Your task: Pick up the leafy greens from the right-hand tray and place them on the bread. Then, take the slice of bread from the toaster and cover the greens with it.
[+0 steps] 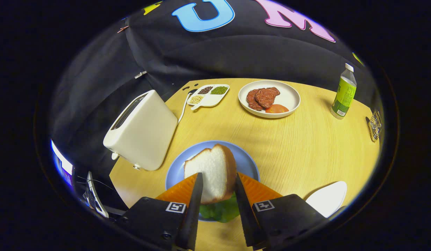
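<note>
Both fingers of the gripper (218, 179) clamp the bread slice (211, 171) above the greens (220, 210) on the blue plate (175, 174) (toaster (142, 130) just left) — lower it level, square over the leaves — then open

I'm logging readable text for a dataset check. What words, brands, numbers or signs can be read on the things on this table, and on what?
None can be read.
Green-labelled clear plastic bottle: print too small and blurred.
Square black-and-white markers on the gripper, shut on the white bread slice: patterns, not words.
Cream toaster: no visible text.
</note>
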Demonstrator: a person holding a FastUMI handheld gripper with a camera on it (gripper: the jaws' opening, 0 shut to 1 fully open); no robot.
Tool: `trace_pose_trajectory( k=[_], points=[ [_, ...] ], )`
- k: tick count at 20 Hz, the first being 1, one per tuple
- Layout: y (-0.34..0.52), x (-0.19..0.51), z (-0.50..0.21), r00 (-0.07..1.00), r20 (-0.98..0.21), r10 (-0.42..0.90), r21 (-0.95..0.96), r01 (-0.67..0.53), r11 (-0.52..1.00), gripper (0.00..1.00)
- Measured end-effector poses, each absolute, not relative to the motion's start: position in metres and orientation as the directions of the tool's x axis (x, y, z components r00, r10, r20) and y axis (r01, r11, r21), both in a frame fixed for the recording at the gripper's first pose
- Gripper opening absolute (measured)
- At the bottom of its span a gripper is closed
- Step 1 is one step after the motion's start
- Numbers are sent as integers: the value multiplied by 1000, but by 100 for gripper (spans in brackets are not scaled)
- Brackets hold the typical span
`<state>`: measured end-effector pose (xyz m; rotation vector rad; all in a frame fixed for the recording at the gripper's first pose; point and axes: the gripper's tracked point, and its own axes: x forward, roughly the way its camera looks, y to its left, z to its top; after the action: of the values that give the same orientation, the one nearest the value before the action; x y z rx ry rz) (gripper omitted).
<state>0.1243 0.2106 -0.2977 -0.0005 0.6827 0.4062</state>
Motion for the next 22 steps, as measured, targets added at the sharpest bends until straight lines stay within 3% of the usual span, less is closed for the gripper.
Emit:
trace_pose_trajectory(
  k=[1, 3, 5, 6, 16, 22],
  points=[
    [206, 123, -299, 700, -616, 362, 127, -366, 922, 57],
    [198, 121, -300, 704, -619, 349, 96, -373, 923, 79],
    [191, 115, -298, 706, -621, 340, 63, -388, 920, 89],
    [190, 111, -295, 703, -623, 343, 57, -397, 916, 100],
    [121, 67, -144, 865, -364, 346, -41, -386, 921, 99],
    [71, 34, -34, 955, -122, 272, -98, -284, 954, 99]
  ],
)
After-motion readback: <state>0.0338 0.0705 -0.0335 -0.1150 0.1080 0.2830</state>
